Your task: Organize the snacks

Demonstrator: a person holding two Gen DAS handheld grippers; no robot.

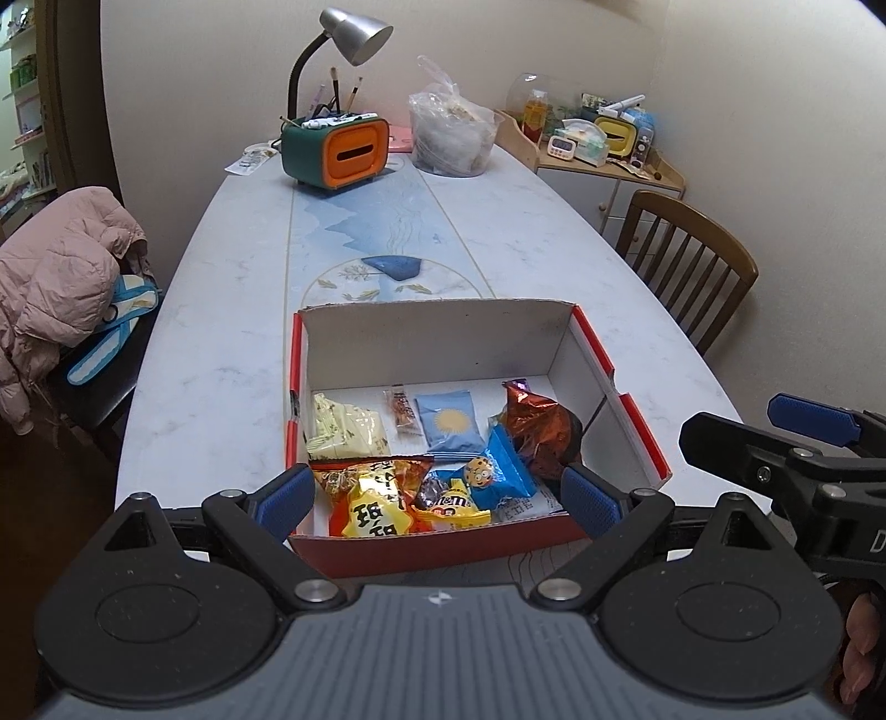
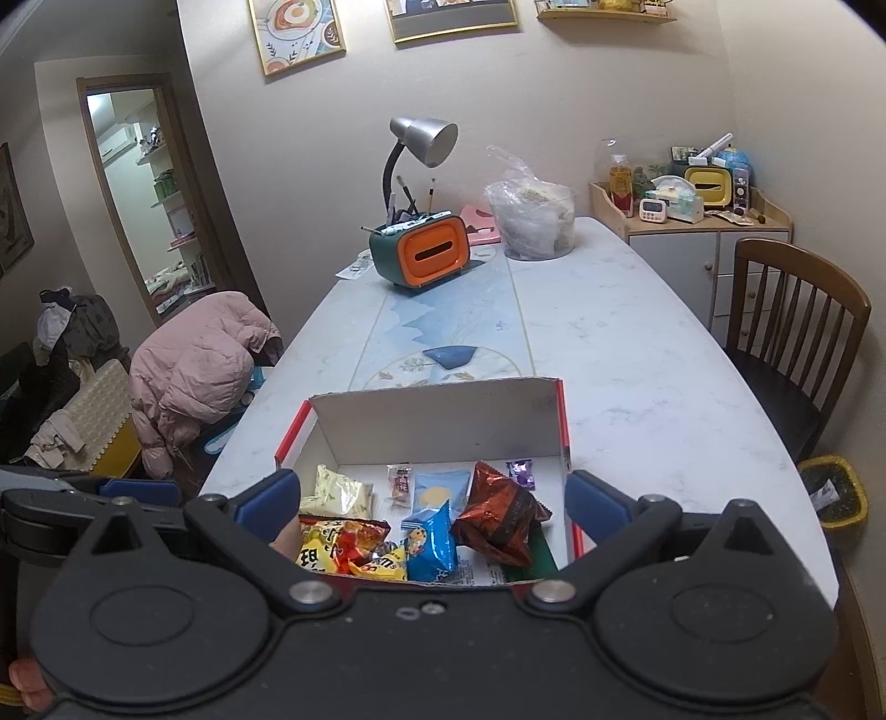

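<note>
Snacks: assorted foil and plastic snack packets (image 1: 443, 443) lie loose inside the red-sided white cardboard box (image 1: 443, 332) at the worktop's near edge.
Progress: apparently gathered; worktop (image 1: 221, 360) beside it bare.
Left hand-held gripper (image 1: 437, 493): wide open, empty.
Right hand-held gripper (image 2: 432, 504): wide open, empty.

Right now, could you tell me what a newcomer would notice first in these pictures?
Probably the red box near the table's front edge, open-topped and filled with bright snack packets. Both grippers, left and right, hover open just before it. Farther back stands the orange-fronted organizer under a silver lamp.
</note>
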